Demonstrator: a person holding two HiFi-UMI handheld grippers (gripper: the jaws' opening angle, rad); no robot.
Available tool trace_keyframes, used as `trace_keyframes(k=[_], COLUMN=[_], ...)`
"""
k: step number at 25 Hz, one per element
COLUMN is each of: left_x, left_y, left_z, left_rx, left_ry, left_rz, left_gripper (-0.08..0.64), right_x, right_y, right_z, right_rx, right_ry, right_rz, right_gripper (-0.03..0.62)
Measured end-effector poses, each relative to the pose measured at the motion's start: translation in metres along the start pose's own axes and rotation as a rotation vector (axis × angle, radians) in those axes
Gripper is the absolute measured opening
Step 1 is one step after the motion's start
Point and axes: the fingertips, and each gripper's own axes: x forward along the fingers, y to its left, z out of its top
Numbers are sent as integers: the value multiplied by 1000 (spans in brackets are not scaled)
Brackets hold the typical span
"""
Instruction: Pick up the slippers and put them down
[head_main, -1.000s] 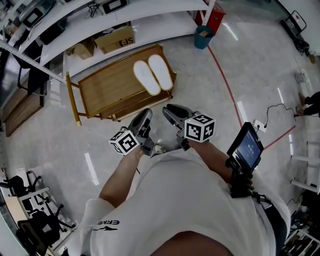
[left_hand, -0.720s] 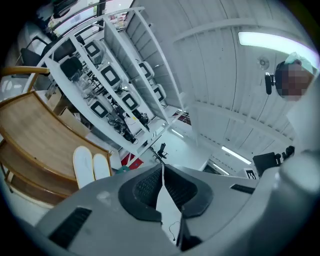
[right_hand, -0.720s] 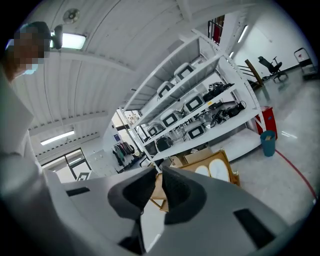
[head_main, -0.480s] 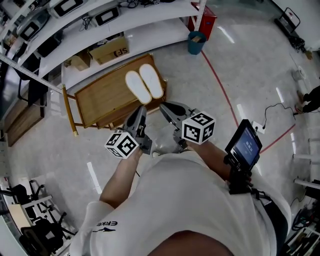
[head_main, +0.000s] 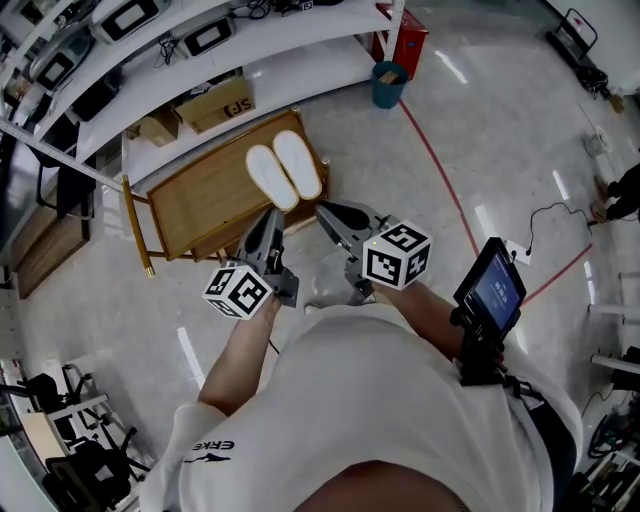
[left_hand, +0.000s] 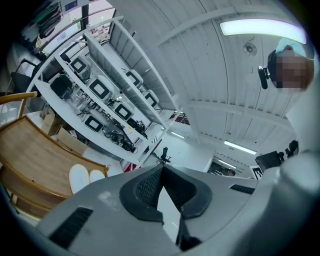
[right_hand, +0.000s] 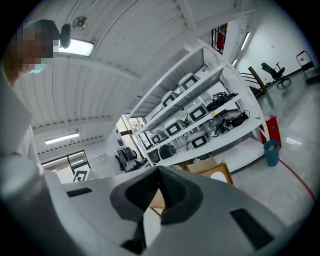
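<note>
The pair of white slippers (head_main: 285, 170) lies side by side on the right end of a low wooden cart (head_main: 195, 200), apart from both tools. In the head view it sits at about 12 o'clock from the left gripper (head_main: 269, 219) and 11 o'clock from the right gripper (head_main: 323, 209). Both grippers have their jaws pressed fully together with nothing between them (each one's own view shows the dark pads meeting at the tip). The left gripper view shows both slippers whole at 9 o'clock of its closed tip (left_hand: 161, 168). The right gripper view catches only a white sliver behind the cart's frame, at 3 o'clock.
</note>
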Motion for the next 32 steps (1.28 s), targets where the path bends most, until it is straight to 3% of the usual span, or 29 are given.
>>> trace_keyframes(k=[32], left_x=[8], left_y=[9], left_z=[-4], left_rx=[-9], left_ry=[31], left_rz=[9], left_gripper=[5], right_x=[9], right_y=[-8], right_z=[-3], right_rx=[10], right_ry=[15], right_rz=[7], right_gripper=[6])
